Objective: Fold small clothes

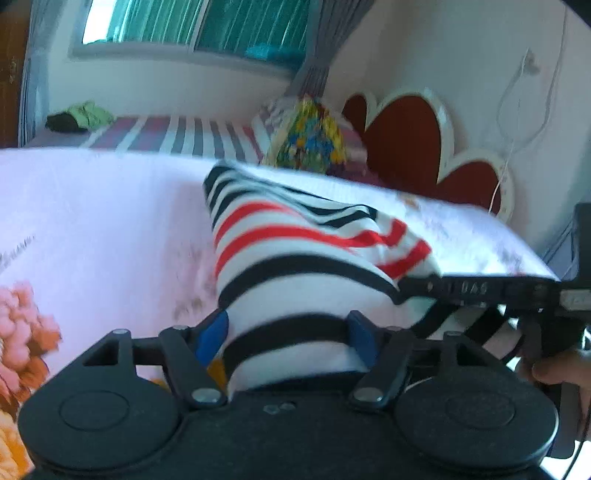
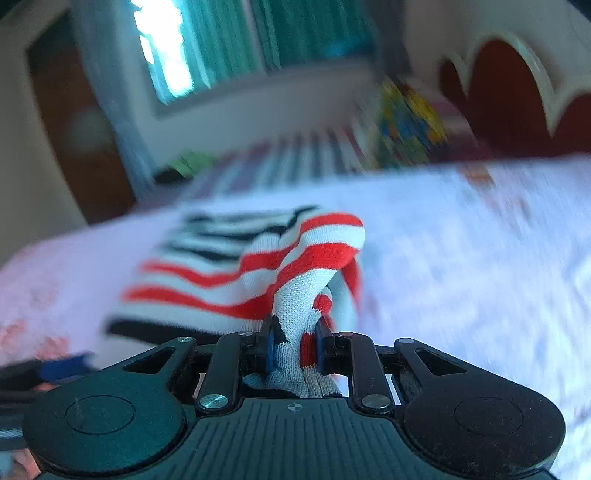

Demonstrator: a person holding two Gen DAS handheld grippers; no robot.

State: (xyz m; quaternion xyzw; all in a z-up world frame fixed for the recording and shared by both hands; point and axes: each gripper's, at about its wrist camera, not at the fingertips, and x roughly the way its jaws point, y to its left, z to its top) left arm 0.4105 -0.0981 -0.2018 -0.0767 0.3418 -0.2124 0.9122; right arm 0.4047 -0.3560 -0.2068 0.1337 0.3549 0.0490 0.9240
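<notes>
A small garment [image 1: 295, 251] with white, red and black stripes lies on a pale floral sheet [image 1: 92, 221]. My left gripper [image 1: 288, 339] has its blue pads wide apart, and the garment's near end fills the gap between them. My right gripper [image 2: 295, 350] is shut on a bunched red-and-white part of the same garment [image 2: 303, 273], lifted a little off the sheet [image 2: 461, 258]. The right gripper also shows at the right edge of the left wrist view [image 1: 480, 291]. The right wrist view is blurred.
Behind the sheet is a striped bedspread [image 1: 177, 134] with a colourful pillow [image 1: 310, 136] and a green and black cloth pile [image 1: 79, 118]. A red and white headboard [image 1: 406, 140] stands at the right. A curtained window [image 1: 192, 26] is on the far wall.
</notes>
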